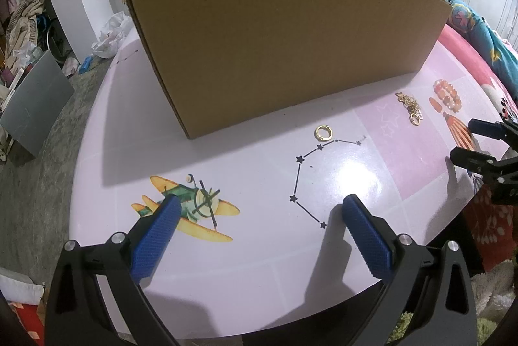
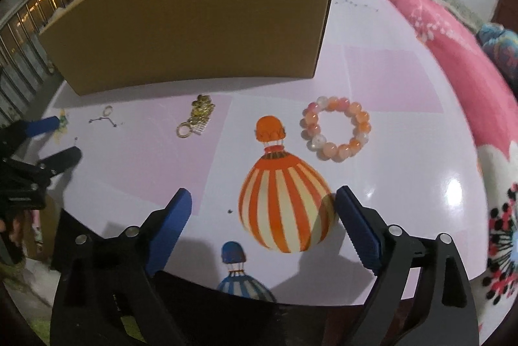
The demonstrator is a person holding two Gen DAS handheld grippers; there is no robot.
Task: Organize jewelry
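Note:
A gold ring (image 1: 323,132) lies on the pink table in front of the cardboard box (image 1: 275,38); it shows small in the right wrist view (image 2: 107,111). A gold chain piece (image 1: 410,108) (image 2: 196,116) lies to its right. An orange bead bracelet (image 1: 448,95) (image 2: 336,132) lies further right. My left gripper (image 1: 260,210) is open and empty over the table, short of the ring. My right gripper (image 2: 262,203) is open and empty, below the bracelet and chain. Each gripper shows in the other's view, the right one (image 1: 466,140) and the left one (image 2: 61,137).
The box (image 2: 194,22) stands upright along the far side of the table (image 1: 226,158). A pink floral blanket (image 2: 453,38) lies off the right edge. Clutter and a grey panel (image 1: 35,103) sit on the floor to the left.

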